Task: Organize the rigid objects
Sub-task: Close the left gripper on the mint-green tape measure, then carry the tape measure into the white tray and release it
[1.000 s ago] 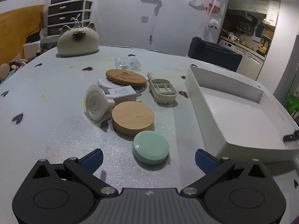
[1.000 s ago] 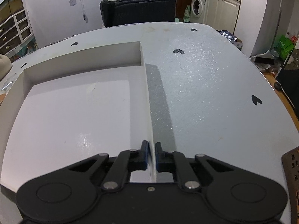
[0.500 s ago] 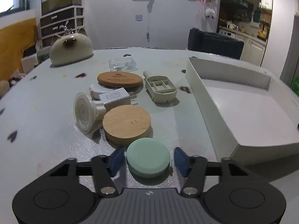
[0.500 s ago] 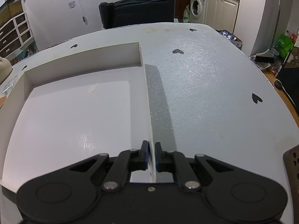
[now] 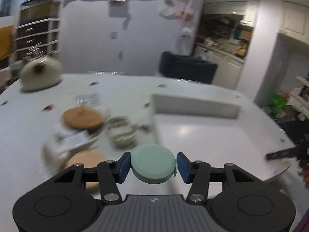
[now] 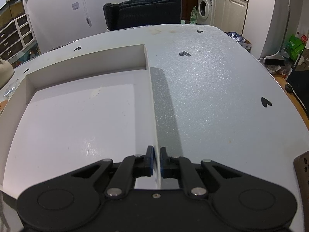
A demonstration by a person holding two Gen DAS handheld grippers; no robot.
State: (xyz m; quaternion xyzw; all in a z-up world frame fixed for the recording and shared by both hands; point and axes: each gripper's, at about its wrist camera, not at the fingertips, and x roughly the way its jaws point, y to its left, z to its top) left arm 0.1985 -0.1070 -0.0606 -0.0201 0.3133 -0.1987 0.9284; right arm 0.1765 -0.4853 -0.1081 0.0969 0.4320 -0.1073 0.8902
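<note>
My left gripper (image 5: 153,165) is shut on a round mint-green case (image 5: 154,166) and holds it above the table, near the left wall of the white tray (image 5: 193,104). Left of it lie a wooden disc (image 5: 83,118), a second wooden disc (image 5: 85,159), a white charger (image 5: 73,138), a blurred white round part (image 5: 51,152) and a beige compartment case (image 5: 121,132). My right gripper (image 6: 156,159) is shut on the tray's right wall (image 6: 152,104); it also shows at the right edge of the left wrist view (image 5: 285,153). The tray is empty.
A cream cat-shaped object (image 5: 40,73) stands at the far left of the table. A clear plastic pack (image 5: 87,96) lies behind the discs. A dark chair (image 6: 143,12) stands beyond the table's far edge. The grey table has black heart marks (image 6: 266,102).
My left gripper has shut on the green case, lifted it off the table and swung right toward the tray. My right gripper has kept its hold on the tray wall.
</note>
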